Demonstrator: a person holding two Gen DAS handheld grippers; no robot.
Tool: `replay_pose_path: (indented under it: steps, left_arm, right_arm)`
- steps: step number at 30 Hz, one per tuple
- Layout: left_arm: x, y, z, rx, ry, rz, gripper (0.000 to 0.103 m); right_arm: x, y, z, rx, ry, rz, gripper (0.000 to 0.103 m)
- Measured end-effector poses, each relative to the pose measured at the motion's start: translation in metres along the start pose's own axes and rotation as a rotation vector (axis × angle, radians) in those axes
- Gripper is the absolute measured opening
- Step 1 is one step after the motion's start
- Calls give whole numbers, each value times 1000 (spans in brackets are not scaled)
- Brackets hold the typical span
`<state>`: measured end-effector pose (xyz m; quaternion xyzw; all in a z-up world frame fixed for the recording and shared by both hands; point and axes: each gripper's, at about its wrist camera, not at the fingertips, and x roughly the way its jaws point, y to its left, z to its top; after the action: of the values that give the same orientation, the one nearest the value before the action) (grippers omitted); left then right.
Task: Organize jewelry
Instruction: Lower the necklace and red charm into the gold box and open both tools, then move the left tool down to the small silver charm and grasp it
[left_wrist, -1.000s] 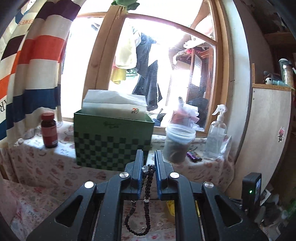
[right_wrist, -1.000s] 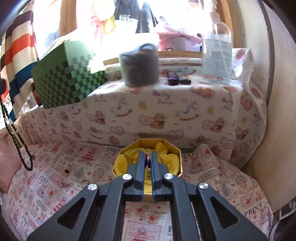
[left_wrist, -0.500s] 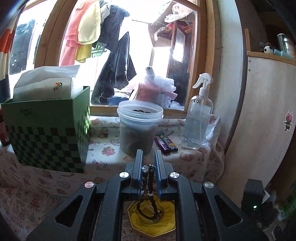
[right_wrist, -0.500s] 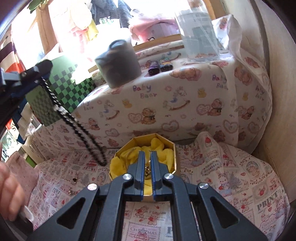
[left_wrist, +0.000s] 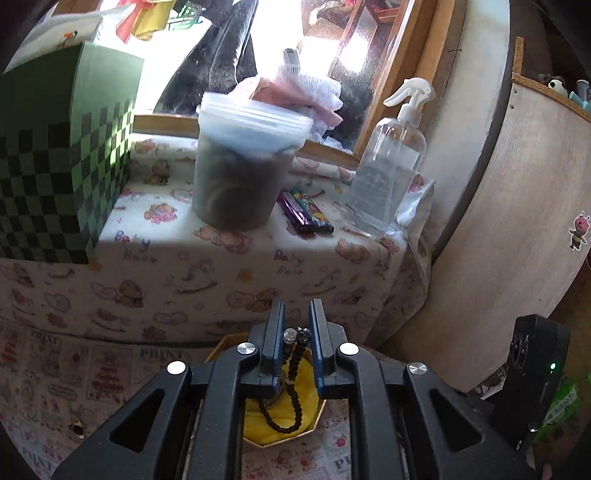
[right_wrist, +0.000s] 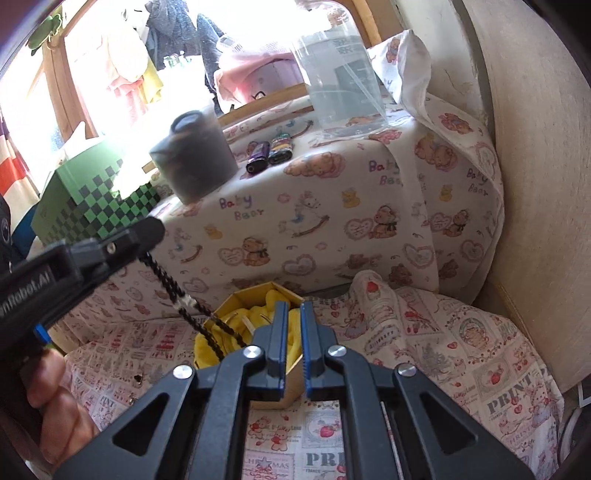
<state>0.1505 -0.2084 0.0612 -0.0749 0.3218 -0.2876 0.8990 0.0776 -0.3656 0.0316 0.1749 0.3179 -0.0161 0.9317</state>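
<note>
Bead strand (left_wrist: 291, 373): a loop of small dark round beads with one silvery bead at the top, doubled over; it hangs from the left gripper (left_wrist: 296, 332) and its lower end dips into the yellow box (right_wrist: 236, 321).
Left gripper: fingers clenched on the top of the bead strand.
Right gripper (right_wrist: 293, 325): fingers close together with a thin gap, nothing visible between them; they have just parted a little.
Yellow box: eight-sided, lined with crumpled yellow cloth, standing on the printed cloth (right_wrist: 461, 354) at the foot of the covered ledge (right_wrist: 332, 206).
Loose pieces (right_wrist: 138, 377): small dark items on the printed cloth left of the box; too small to identify.
Hidden: the right gripper covers the box's near side and the left gripper body most of its left half; what else lies inside cannot be told.
Hand (right_wrist: 55, 406): cut off at the frame's left edge.
</note>
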Motion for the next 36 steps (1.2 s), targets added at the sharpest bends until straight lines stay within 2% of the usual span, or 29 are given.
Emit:
replay_pose_path:
  steps: [3,5,6,7,9,11,14,15,16,18,19,24,27,30,33,36]
  left_arm:
    - [0,3,-8,40,17,54,16]
    - [-6,4,-14,78,9,102,29]
    - [-12,5,-15,90,-7,124,35]
    - [-19,6,-16,101,-25,145,35]
    - [-35,10,-17,122,-53,176,35]
    - [-55,13,-19,145,-98,219,39]
    - [-88,17,-25,185,-183,304,56]
    - [-100,19,-29,197,-207,334,63]
    - [-110,22,-32,206,-231,358,65]
    - [-128,27,-39,224,-283,402,69]
    - [-136,30,-43,229,-300,423,75]
    - [-155,38,-56,285,-336,496,89]
    - [-165,44,-65,302,-368,518,91]
    - [-168,53,-71,287,-370,524,91]
    - [-162,66,-76,255,-365,528,94]
    - [-152,84,-80,187,-339,520,94]
  right_arm:
    - [-1,2,0,-18,-4,-36,9]
    - [-3,4,0,-37,-19,-55,15]
    - [-4,5,0,-43,-27,-58,22]
    - [-7,8,0,-51,-37,-63,27]
    - [-10,11,-1,-62,-46,-62,30]
    - [-16,20,-2,-89,-70,-67,41]
    - [-22,33,-5,-152,-109,-78,54]
    - [-24,38,-6,-166,-116,-71,62]
    - [-25,42,-7,-179,-124,-67,71]
    - [-26,52,-10,-203,-130,-61,77]
    - [-26,56,-11,-215,-130,-61,78]
    - [-33,77,-22,-281,-188,-72,85]
    - [-33,87,-27,-319,-205,-91,85]
    - [-34,92,-30,-326,-229,-99,93]
    - [-38,95,-32,-329,-265,-105,103]
    - [-40,99,-34,-352,-285,-113,103]
